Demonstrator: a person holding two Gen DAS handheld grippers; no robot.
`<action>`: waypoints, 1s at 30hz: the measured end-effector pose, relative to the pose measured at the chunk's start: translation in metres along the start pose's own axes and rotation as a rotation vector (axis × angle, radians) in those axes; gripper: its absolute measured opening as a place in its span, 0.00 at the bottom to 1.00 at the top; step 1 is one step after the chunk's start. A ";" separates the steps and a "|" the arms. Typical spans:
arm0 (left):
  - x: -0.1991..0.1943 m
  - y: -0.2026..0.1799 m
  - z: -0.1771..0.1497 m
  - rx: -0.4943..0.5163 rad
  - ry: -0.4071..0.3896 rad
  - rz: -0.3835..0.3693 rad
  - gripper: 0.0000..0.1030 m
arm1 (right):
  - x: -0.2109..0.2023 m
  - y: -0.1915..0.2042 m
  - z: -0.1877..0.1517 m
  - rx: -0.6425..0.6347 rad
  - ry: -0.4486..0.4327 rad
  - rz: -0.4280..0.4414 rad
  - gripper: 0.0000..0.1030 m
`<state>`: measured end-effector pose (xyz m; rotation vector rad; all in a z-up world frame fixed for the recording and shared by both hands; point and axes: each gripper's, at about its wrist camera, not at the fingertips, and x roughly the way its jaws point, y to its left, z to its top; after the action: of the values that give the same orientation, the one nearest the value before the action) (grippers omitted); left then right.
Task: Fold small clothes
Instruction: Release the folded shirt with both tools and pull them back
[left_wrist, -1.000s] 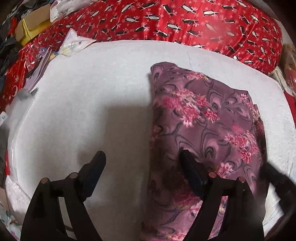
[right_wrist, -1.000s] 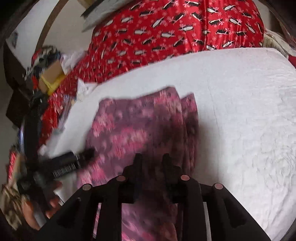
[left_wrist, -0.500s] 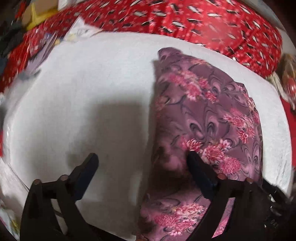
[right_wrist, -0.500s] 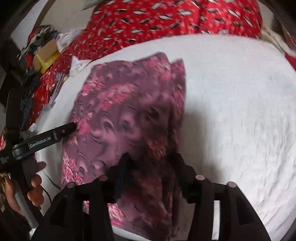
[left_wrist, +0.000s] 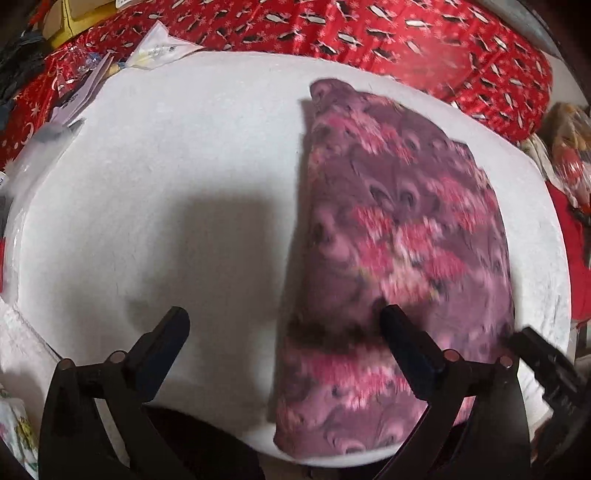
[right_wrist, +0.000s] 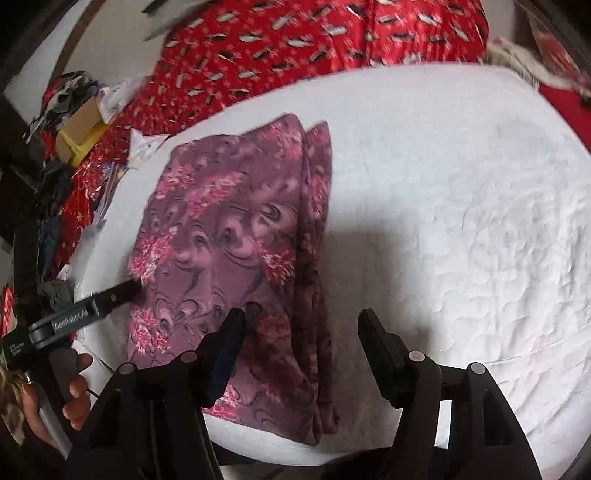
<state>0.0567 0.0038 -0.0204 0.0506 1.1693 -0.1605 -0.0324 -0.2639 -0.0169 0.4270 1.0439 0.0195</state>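
A purple cloth with pink flowers (left_wrist: 399, 236) lies folded flat on a white quilted pad (left_wrist: 177, 177). It also shows in the right wrist view (right_wrist: 236, 236), with layered folds along its right edge. My left gripper (left_wrist: 284, 328) is open and empty above the cloth's near left edge. My right gripper (right_wrist: 303, 328) is open and empty above the cloth's near right edge. The left gripper also shows in the right wrist view (right_wrist: 122, 291), by the cloth's left edge.
The white pad (right_wrist: 461, 221) lies on a red patterned bedspread (left_wrist: 369, 33). Papers and plastic packets (left_wrist: 155, 51) and a yellow-and-cardboard box (right_wrist: 81, 136) lie at the far left. A pile of bagged things (left_wrist: 569, 155) sits at the right.
My right gripper has opened from shut and let go of the cloth. The cloth now lies flat and folded. Both grippers have drawn back slightly toward the near edge.
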 end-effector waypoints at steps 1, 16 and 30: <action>0.006 -0.002 -0.007 0.015 0.035 -0.007 1.00 | 0.002 0.001 -0.001 -0.010 0.012 -0.012 0.63; 0.022 -0.007 -0.028 0.063 0.101 0.013 1.00 | 0.022 -0.001 -0.013 -0.086 0.149 -0.084 0.68; -0.027 -0.024 -0.046 0.128 0.047 0.014 1.00 | -0.050 0.005 -0.009 -0.142 0.046 -0.151 0.71</action>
<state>0.0010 -0.0117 -0.0123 0.1758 1.2040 -0.2228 -0.0644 -0.2670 0.0222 0.2190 1.1102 -0.0308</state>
